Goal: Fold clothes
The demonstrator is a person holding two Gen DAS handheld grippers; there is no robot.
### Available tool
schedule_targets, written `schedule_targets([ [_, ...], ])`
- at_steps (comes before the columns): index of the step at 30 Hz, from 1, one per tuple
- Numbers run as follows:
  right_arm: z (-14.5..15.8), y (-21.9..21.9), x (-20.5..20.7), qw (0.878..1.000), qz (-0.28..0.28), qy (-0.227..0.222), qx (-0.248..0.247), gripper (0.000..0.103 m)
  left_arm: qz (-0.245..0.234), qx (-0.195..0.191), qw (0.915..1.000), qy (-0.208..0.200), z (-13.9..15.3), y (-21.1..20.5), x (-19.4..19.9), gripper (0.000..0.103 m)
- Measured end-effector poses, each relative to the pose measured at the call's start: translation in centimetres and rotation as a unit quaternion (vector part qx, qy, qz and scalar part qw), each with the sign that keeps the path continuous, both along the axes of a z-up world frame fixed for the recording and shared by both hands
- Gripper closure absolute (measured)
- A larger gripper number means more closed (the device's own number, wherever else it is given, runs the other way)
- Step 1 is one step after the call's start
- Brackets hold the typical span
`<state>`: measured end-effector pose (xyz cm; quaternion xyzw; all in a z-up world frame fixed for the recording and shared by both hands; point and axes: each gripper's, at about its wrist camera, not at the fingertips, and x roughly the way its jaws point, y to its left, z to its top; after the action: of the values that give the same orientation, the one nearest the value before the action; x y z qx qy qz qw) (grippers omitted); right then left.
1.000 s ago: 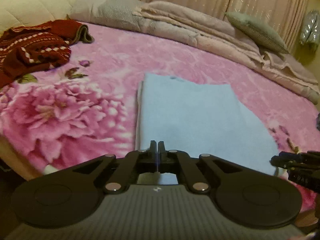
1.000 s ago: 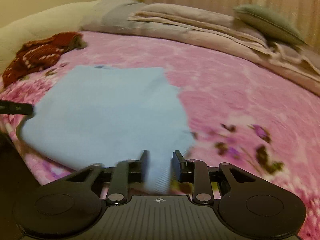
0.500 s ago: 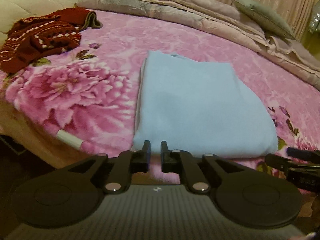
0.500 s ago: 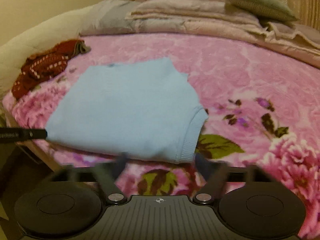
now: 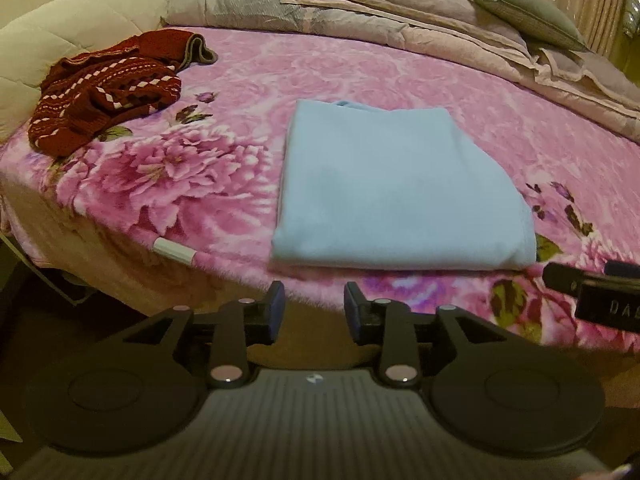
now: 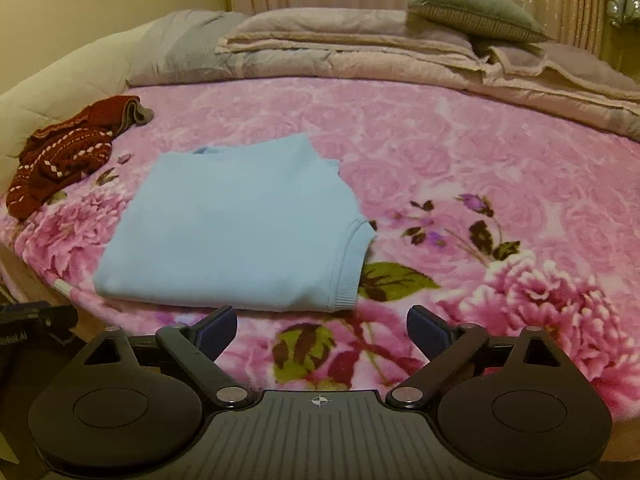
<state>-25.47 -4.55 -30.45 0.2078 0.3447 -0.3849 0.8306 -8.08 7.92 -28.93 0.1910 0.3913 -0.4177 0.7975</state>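
Light-blue garment (image 5: 396,188) lies folded into a flat rectangle on the pink floral blanket (image 5: 224,168) that covers the bed, near the blanket's front edge and roughly midway along it. Its ribbed hem (image 6: 350,264) forms the right front corner of the fold. No claw touches it.

Left gripper (image 5: 314,306) hovers in front of the bed's front edge, just short of the garment's left front corner. Its jaws are opening and stand at a moderate gap. Nothing lies between the fingers (image 5: 276,304); they are clear of the fabric.

Right gripper (image 6: 320,330) hovers over the front edge of the blanket, just short of the garment's right front corner. Its jaws are opening and already stand wide. Nothing lies between them, and they hold nothing. In the right wrist view the tip of the left gripper appears at the far left edge; in the left wrist view the tip of the right gripper appears at the far right edge.

Dark red patterned sweater (image 5: 104,88) lies crumpled at the left rear of the blanket, well apart from the blue garment. Folded grey-pink bedding (image 6: 360,44) runs along the rear edge of the bed, with a grey-green cushion (image 6: 472,10) resting on top of it.
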Motion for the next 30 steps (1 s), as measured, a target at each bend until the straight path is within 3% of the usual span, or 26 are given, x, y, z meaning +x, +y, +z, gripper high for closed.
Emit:
schedule_targets([
  [4,0.5,1.4,-0.3,1.0,0.003,0.004,-0.006,0.002,-0.008,-0.002,0.9999,-0.006,0.6,0.8,-1.2,0.07],
  [14,0.8,4.6,-0.2,0.999,0.033,0.012,-0.011,0.002,-0.019,-0.016,0.9997,-0.005,1.3,2.8,-2.8,0.067],
  [30,2.0,5.4,-1.0,0.999,0.031,0.009,-0.033,0.002,-0.034,-0.024,0.9991,-0.005,1.6,3.6,-3.6,0.062],
])
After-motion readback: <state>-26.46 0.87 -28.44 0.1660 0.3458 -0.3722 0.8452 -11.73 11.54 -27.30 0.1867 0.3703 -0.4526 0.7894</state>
